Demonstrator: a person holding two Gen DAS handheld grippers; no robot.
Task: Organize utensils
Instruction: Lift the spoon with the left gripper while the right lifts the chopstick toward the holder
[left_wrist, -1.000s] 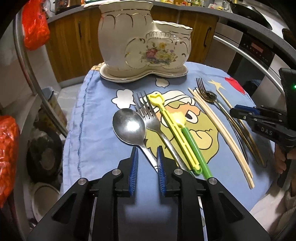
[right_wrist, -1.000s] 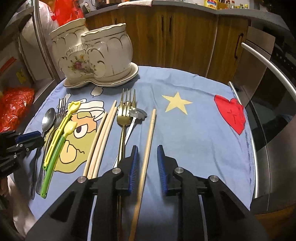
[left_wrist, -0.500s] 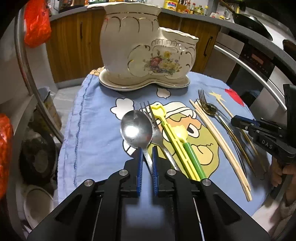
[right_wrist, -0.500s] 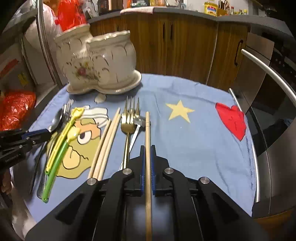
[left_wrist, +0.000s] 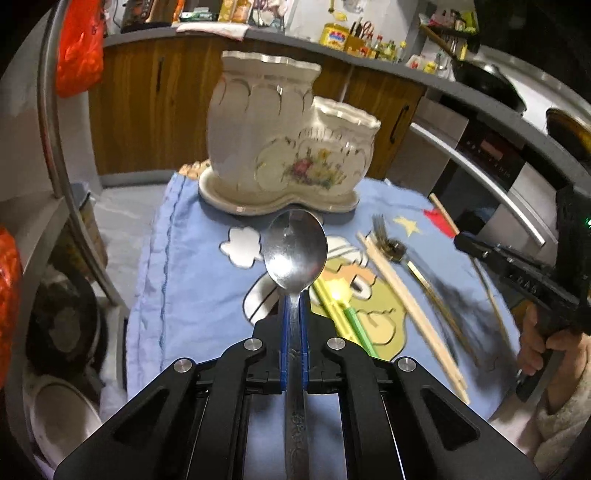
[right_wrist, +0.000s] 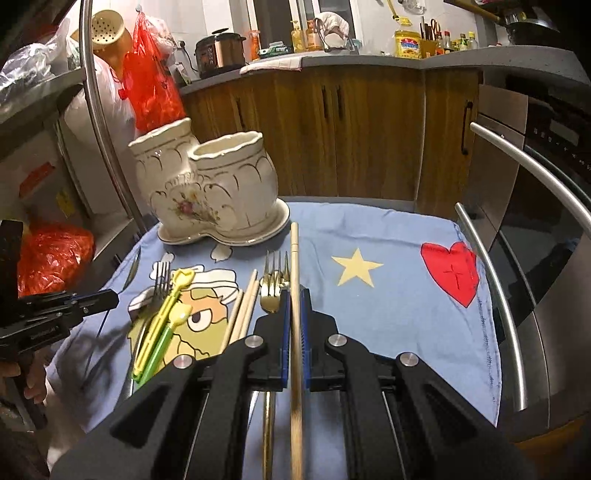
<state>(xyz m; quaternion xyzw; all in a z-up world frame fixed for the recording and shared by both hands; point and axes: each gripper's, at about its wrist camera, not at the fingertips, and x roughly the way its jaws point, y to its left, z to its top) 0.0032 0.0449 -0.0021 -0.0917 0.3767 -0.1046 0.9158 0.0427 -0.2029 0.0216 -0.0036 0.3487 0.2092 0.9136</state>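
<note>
The left gripper (left_wrist: 294, 321) is clamped on the handle of a steel spoon (left_wrist: 295, 254), bowl forward, raised above the blue cloth (left_wrist: 192, 266). The right gripper (right_wrist: 294, 314) pinches a single wooden chopstick (right_wrist: 294, 258) the same way. Both point toward the two-cup ceramic holder (left_wrist: 280, 147) standing on the cloth beyond; each utensil would best be tipped upright over a cup mouth before release. Only the right view shows the gold fork (right_wrist: 273, 288) clearly.

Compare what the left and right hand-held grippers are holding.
The left hand-held gripper holds a silver metal spoon with a broad bowl; the right hand-held gripper holds a thin, straight wooden chopstick. Both are clamped by the shaft, pointing toward the ceramic holder.
</note>
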